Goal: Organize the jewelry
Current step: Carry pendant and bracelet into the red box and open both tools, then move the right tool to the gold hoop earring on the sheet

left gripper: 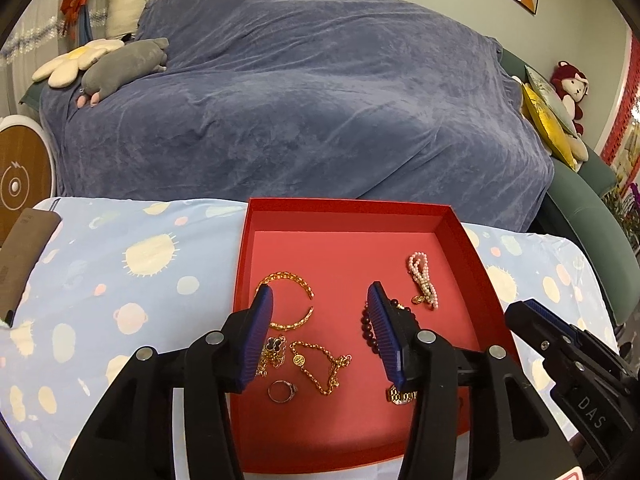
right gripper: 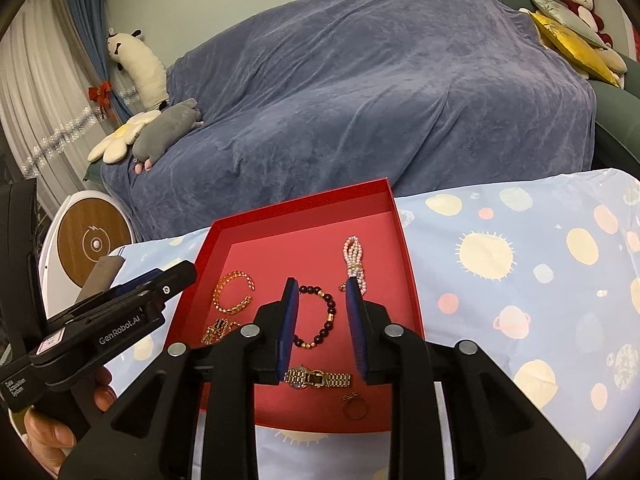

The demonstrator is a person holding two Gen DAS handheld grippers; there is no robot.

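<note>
Nearest, the left gripper [left gripper: 320, 312] stands half open and the right gripper [right gripper: 322, 300] narrowly open, both empty above the red tray [left gripper: 472, 256]. Gold chains [left gripper: 320, 364], a watch [right gripper: 318, 378] and a pearl bracelet [right gripper: 354, 258] lie inside. The tray sits on a planet-print cloth [right gripper: 520, 260]; beyond, a blue-covered sofa [left gripper: 300, 112].

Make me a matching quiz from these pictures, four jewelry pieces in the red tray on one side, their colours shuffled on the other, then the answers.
Things:
1. open bangle
2. bead bracelet
3. pearl strand
4. ring

Colours:
A. pinkish white
B. silver
C. gold
D. dark maroon with a few gold beads

All lie in the red tray.

Pairs: 1-C, 2-D, 3-A, 4-B
</note>
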